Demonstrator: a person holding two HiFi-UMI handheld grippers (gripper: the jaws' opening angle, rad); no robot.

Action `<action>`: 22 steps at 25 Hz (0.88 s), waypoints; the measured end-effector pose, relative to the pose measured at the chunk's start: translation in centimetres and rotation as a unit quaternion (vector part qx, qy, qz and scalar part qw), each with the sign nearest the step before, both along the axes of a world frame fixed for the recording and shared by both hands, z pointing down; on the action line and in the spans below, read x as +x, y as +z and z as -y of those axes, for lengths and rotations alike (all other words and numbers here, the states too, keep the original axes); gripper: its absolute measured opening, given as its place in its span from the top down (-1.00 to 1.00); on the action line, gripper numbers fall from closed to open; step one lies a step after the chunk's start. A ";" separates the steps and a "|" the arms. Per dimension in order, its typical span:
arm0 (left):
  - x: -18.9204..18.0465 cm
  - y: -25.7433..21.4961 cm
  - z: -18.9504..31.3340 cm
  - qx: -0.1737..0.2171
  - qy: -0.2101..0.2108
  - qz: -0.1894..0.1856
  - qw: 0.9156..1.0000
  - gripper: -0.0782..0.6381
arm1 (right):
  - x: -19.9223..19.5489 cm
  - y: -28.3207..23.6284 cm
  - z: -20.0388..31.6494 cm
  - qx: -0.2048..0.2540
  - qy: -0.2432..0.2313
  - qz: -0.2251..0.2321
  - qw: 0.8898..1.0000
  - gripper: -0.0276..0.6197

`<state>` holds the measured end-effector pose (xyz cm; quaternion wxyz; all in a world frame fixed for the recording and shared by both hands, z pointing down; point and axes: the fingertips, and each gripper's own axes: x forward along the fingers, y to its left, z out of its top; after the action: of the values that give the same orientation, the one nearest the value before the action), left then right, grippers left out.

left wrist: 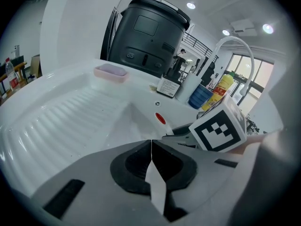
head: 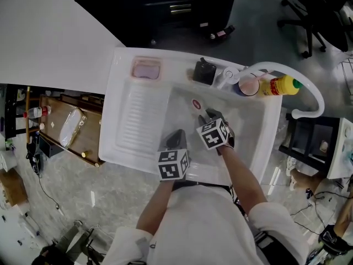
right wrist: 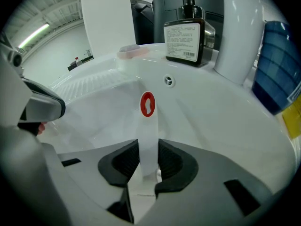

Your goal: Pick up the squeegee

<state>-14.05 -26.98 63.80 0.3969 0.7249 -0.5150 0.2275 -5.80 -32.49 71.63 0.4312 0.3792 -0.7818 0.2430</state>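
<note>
A white sink (head: 126,76) fills the middle of the head view. Its ribbed drainboard (head: 138,120) lies at 9 o'clock of the basin, and a white faucet (head: 289,73) arches over the rim at 2 o'clock. Along the back rim stand a pink soap bar (head: 146,69) at 11 o'clock, a dark pump bottle (head: 204,72) at 12 and a yellow bottle (head: 281,85) at 1.

Both claws hang over the basin. The left claw (left wrist: 151,145), at 7 o'clock of the basin, has its pads pressed together with nothing between them. The right claw (right wrist: 148,161), just beside it at 5 o'clock, is closed on the squeegee (right wrist: 148,131). The pads clamp the flat white handle on both faces, and the red hanging eyelet stands clear beyond the tips, pointing toward 11 o'clock.

The blade end sits behind the pads, so whether it touches the basin floor cannot be told.

The handle looks like thin, stiff, smooth plastic. It is probably light but slippery, more so if wet. The best hold is likely mid-handle across the flat faces, where the claw is now, since that should stop it twisting. The rubber blade would bend and give a poor hold.
</note>
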 end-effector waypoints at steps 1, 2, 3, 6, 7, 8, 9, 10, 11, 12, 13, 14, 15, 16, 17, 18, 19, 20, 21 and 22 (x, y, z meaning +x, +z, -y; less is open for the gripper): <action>0.1 -0.1 -0.1 0.001 0.002 0.000 1.000 0.70 | 0.1 -0.2 0.0 0.003 0.002 0.001 1.000 0.56; 0.3 -0.2 -0.1 0.003 0.004 0.000 1.000 0.70 | 0.2 -0.4 0.0 0.006 0.004 0.001 1.000 0.56; 0.3 -0.3 -0.2 0.004 0.005 0.000 1.000 0.70 | 0.3 -0.7 0.0 0.009 0.005 0.002 1.000 0.56; 0.5 -0.8 -0.4 0.009 0.005 0.000 1.000 0.70 | 0.5 -1.4 -0.2 0.016 0.009 0.003 1.000 0.56; 0.5 -0.9 -0.5 0.011 0.005 0.000 1.000 0.70 | 0.5 -1.6 -0.2 0.018 0.010 0.003 1.000 0.56; 0.5 -1.0 -0.5 0.012 0.005 0.000 1.000 0.70 | 0.6 -1.7 -0.3 0.020 0.012 0.003 1.000 0.56; 0.5 -1.2 -0.5 0.014 0.004 0.000 1.000 0.70 | 0.7 -1.9 -0.4 0.021 0.013 0.003 1.000 0.56; 0.5 -1.3 -0.5 0.016 0.004 0.000 1.000 0.70 | 0.8 -2.1 -0.5 0.023 0.014 0.003 1.000 0.56; 0.5 -1.5 -0.5 0.018 0.003 0.000 1.000 0.70 | 0.8 -2.3 -0.5 0.025 0.015 0.004 1.000 0.56; 0.5 -1.7 -0.5 0.020 0.003 0.000 1.000 0.70 | 0.9 -2.5 -0.6 0.026 0.017 0.005 1.000 0.56; 0.6 -1.9 -0.5 0.023 0.003 0.000 1.000 0.70 | 1.0 -2.7 -0.7 0.027 0.019 0.006 0.999 0.56; 0.6 -2.0 -0.5 0.025 0.003 0.000 1.000 0.70 | 1.0 -2.8 -0.8 0.029 0.020 0.007 0.999 0.56; 0.7 -2.1 -0.5 0.027 0.003 0.000 1.000 0.70 | 1.1 -3.0 -0.9 0.030 0.022 0.008 0.999 0.56; 0.7 -2.2 -0.6 0.028 0.003 0.000 1.000 0.70 | 1.2 -3.2 -0.9 0.033 0.023 0.008 0.999 0.56; 0.8 -2.3 -0.6 0.030 0.003 0.000 1.000 0.70 | 1.2 -3.4 -1.0 0.035 0.025 0.009 0.999 0.56; 0.8 -2.4 -0.7 0.031 0.003 -0.001 1.000 0.70 | 1.3 -3.7 -1.1 0.038 0.027 0.010 0.999 0.56; 0.9 -2.5 -0.7 0.033 0.003 -0.001 0.999 0.70 | 1.4 -4.0 -1.1 0.041 0.028 0.010 0.999 0.56; 1.0 -2.7 -0.7 0.035 0.004 -0.002 0.999 0.70 | 1.5 -4.3 -1.2 0.044 0.031 0.011 0.999 0.56; 1.1 -2.9 -0.7 0.038 0.004 -0.002 0.999 0.70 | 1.6 -4.6 -1.2 0.047 0.033 0.012 0.998 0.56; 1.2 -3.1 -0.6 0.040 0.004 -0.003 0.999 0.70 | 1.7 -4.9 -1.2 0.050 0.035 0.014 0.998 0.56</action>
<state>-12.85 -26.39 60.75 0.3682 0.7429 -0.5195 0.2063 -4.11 -31.33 66.72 0.3920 0.4238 -0.7854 0.2232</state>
